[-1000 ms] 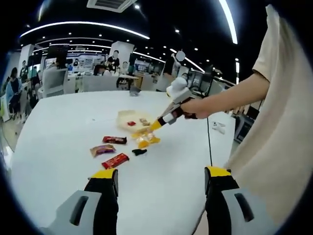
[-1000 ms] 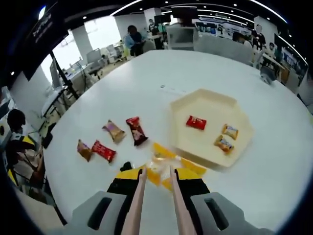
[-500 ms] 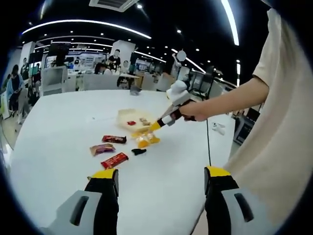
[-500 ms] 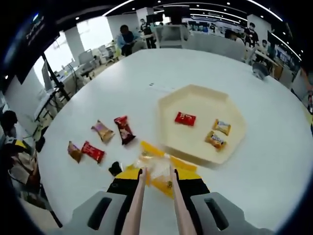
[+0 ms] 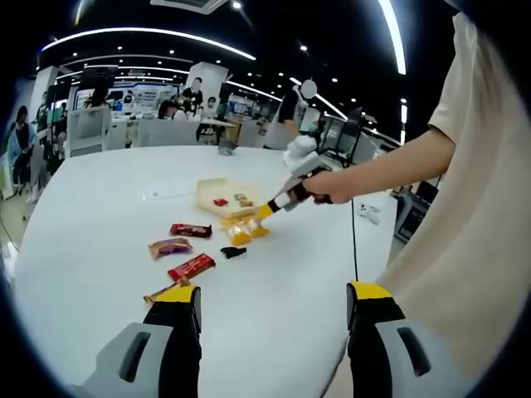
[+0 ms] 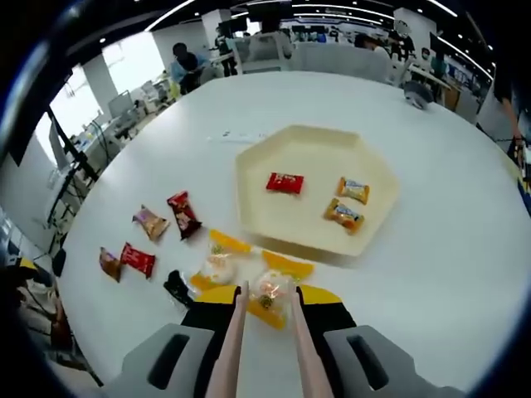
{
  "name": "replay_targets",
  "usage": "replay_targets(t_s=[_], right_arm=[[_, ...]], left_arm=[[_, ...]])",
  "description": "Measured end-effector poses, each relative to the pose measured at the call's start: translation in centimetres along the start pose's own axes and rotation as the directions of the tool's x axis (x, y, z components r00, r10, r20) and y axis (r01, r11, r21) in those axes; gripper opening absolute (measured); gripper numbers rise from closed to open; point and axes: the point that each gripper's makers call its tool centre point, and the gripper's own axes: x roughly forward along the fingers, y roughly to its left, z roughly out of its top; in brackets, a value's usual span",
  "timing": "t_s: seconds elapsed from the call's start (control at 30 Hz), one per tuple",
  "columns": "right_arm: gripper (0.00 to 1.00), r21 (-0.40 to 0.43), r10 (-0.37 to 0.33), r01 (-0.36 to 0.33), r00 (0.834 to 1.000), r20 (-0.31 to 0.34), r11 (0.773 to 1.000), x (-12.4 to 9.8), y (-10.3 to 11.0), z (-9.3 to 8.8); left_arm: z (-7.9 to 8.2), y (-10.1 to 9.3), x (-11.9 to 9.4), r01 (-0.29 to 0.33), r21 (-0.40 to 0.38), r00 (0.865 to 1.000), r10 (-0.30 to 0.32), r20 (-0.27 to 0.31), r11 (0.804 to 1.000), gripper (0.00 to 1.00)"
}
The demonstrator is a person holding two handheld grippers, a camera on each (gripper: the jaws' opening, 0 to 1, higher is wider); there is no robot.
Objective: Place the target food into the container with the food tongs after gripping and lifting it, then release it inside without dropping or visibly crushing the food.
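Cream hexagonal tray holds three wrapped snacks.

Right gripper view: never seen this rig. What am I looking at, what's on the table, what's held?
There is no robot: a person holds a two-jaw gripper in each hand, and a fisheye camera rides on each, looking along its jaws.

In the right gripper view, the right gripper is shut on pale food tongs, whose tips pinch a clear yellow-edged snack packet just above the white round table. Ahead sits a cream hexagonal tray holding one red packet and two orange ones. A second yellow-edged packet and several red and brown wrapped snacks lie left of the tray.

The left gripper view looks across the table from farther off: the left gripper is open and holds nothing, and beyond it the person's hand holds the right gripper over the snacks.
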Motion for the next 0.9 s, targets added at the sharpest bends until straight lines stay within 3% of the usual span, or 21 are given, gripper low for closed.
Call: replay_targets(t_s=[0.6,0.9], right_arm=[[0.26,0.017,-0.008,0.008,1.000,-0.011,1.000,1.2,0.1,0.3],[0.27,-0.093,-0.036,0.033,0.999,-0.036,0.995,1.8,0.5,0.4]], left_arm=[[0.4,0.5,0.3,0.005,-0.030,1.000,-0.005,0.006,1.000,0.71],[0.3,0.4,0.4,0.008,-0.027,1.000,-0.008,0.001,1.000,0.71]])
